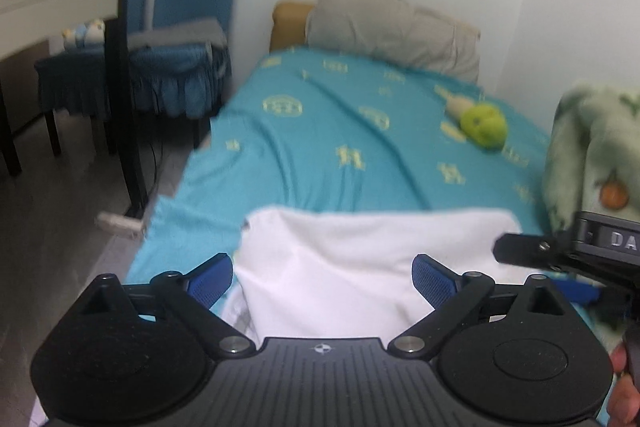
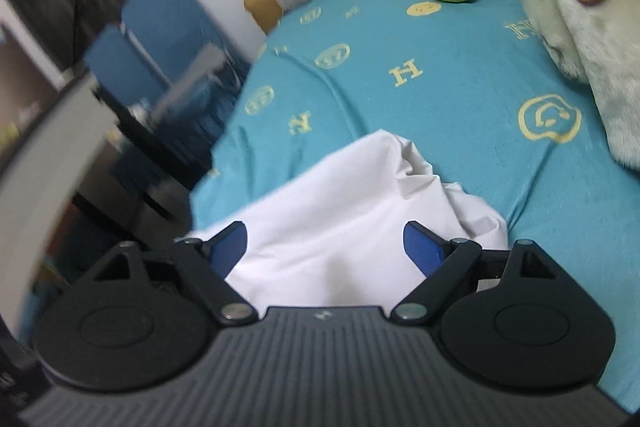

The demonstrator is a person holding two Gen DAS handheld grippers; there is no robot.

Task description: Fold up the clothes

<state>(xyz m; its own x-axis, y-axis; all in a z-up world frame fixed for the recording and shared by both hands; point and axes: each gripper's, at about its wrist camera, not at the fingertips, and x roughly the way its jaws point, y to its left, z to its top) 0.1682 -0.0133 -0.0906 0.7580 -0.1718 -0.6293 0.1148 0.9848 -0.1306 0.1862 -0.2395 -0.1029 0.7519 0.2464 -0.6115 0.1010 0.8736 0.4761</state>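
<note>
A white garment lies folded on the near end of a bed with a teal patterned sheet. My left gripper hovers over its near edge with the blue pads spread wide apart; the cloth lies below the gap and neither pad presses on it. In the right wrist view the same white garment shows a rumpled right side. My right gripper stands open above it, pads clear of the fabric. The right gripper's body also shows at the right edge of the left wrist view.
A grey pillow leans on the wall at the bed's head. A green plush toy lies on the sheet. A pale fleece blanket with orange prints is heaped on the right. Blue-covered chairs and a dark table stand left of the bed.
</note>
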